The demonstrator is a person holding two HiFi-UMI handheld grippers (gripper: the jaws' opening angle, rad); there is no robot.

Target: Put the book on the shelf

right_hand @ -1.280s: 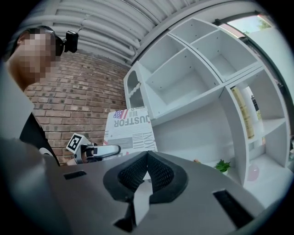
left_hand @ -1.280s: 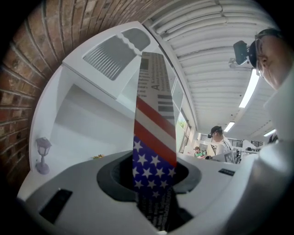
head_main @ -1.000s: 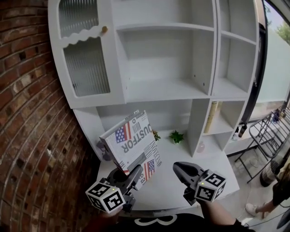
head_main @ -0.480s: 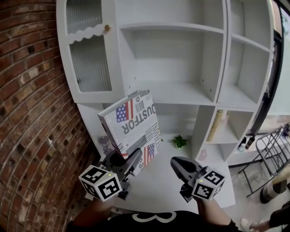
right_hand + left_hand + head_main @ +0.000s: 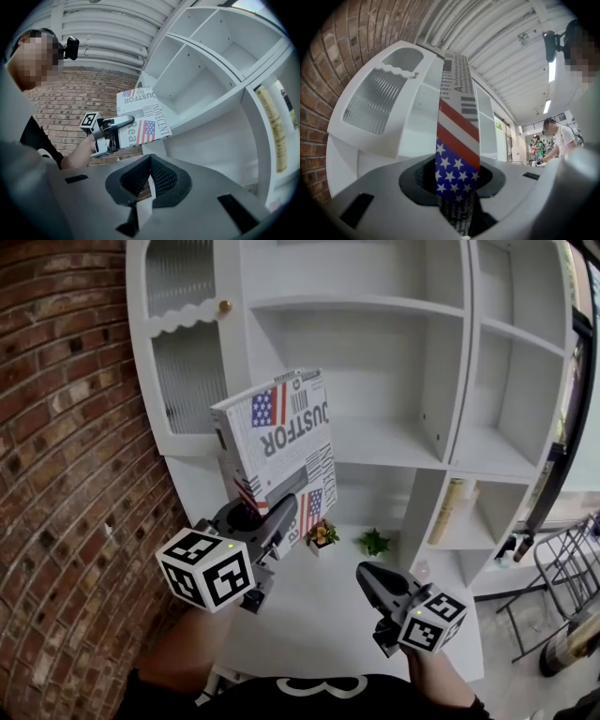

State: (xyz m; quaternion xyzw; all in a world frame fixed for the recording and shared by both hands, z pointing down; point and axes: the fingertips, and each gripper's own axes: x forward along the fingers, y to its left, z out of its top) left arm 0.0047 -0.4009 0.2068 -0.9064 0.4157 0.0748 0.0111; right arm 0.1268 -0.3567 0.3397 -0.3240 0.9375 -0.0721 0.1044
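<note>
White shelf unit [image 5: 441, 352] fills the head view, with a brick wall [image 5: 56, 474] at left. Left gripper [image 5: 281, 514] has its jaws clamped on the lower edge of the book [image 5: 277, 437]; the left gripper view shows the flag-printed edge pinched between them with no gap. Book is in the air and tilted, in front of the ribbed-glass door [image 5: 192, 371] and the open middle compartment, touching no board. Right gripper [image 5: 372, 579] hangs low at right over the lower surface [image 5: 319, 615], jaws pressed together on nothing, well apart from the book. Step in hand looks like carry and insert, roughly halfway by my read, nothing placed yet. To do it well, grip firm, because the hold is low on a tall book and the top will want to swing. Turn the wrist so the book stands upright and square to the opening before going in. Aim right of the door frame and left of the divider [image 5: 433, 381]. Set the bottom edge on the middle board [image 5: 384, 442] and part the jaws only once the board bears it. Likely risks are a corner catching the door frame, or the book tipping on release, so lean it on a side wall. Green potted plant [image 5: 375, 542] sits below; give it room.
</note>
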